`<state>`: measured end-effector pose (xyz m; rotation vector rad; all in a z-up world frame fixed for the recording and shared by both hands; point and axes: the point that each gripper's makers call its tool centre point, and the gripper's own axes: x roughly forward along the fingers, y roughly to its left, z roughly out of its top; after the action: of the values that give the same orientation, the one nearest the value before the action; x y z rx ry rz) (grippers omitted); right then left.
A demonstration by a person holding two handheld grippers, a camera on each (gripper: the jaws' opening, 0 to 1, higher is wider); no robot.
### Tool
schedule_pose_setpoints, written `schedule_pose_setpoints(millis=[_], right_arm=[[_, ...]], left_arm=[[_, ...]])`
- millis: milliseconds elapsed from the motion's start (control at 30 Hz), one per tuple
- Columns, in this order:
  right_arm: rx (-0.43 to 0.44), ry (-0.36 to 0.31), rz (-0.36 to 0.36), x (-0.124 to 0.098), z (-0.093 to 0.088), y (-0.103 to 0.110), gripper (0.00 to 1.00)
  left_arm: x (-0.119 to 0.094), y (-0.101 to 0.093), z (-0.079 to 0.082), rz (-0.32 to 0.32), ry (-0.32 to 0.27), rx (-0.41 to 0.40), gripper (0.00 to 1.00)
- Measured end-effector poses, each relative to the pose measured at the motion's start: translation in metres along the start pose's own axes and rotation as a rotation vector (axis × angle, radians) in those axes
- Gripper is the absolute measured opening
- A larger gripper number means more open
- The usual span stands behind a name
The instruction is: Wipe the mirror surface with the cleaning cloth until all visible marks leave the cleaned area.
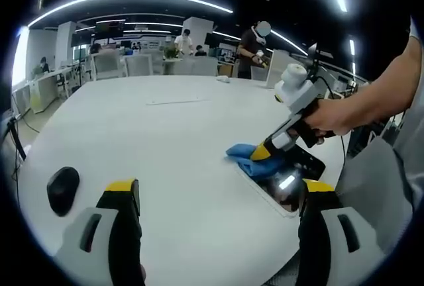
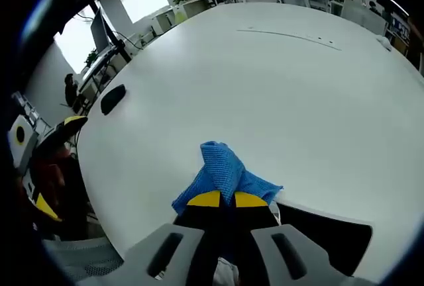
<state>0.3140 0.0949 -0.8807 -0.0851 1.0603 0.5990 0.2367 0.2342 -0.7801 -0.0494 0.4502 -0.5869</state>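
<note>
Right claw (image 2: 221, 200) is pinching the blue cloth (image 2: 222, 175), its yellow-tipped jaws pressed together on the bunched fabric, which spills out ahead of the tips onto the white table (image 2: 278, 87). Just behind and to the side of those tips lies the mirror (image 2: 331, 233), a dark rectangular slab flat on the table; in the left gripper view the same claw (image 1: 263, 153) leans down with the cloth (image 1: 248, 159) touching the mirror's (image 1: 291, 177) far end, where a ceiling light glints in the glass. Left claw (image 1: 218, 196) hangs spread and empty (its jaws stand wide apart), with the mirror just beside its right jaw and a black mouse (image 1: 63, 190) off beyond its left jaw. Wiping looks to be in hand, probably at one end of a stroke, since much of the cloth sits off the glass. Whether marks remain I cannot tell. Next move likely calls for drawing the cloth back across the glass with steady downward pressure.
</note>
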Motion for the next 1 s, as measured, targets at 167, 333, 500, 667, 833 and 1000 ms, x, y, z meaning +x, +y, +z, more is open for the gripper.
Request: schedule_pose_setpoints(millis=[167,333,500,667,833,1000], right_arm=[[-0.097,0.011,0.022,0.002,0.001,0.009,0.0],[-0.042,0.023,0.043,0.0,0.0,0.01,0.0],[-0.051,0.038,0.043,-0.002,-0.007,0.017,0.0],[-0.06,0.046,0.054,-0.005,-0.016,0.022,0.0],[-0.052,0.057,0.075,-0.008,-0.025,0.029,0.0],[-0.086,0.085,0.095,-0.014,-0.039,0.039,0.0]], left_arm=[[-0.004,-0.001,-0.001,0.011,0.006,-0.002,0.99],[-0.006,-0.004,-0.008,0.0,0.03,0.018,0.99],[-0.007,0.001,-0.005,0.016,0.019,0.009,0.99],[-0.007,0.001,-0.003,0.019,0.02,0.015,0.99],[-0.008,0.0,0.0,0.034,0.017,0.018,0.99],[-0.007,0.0,-0.002,0.032,0.02,0.02,0.99]])
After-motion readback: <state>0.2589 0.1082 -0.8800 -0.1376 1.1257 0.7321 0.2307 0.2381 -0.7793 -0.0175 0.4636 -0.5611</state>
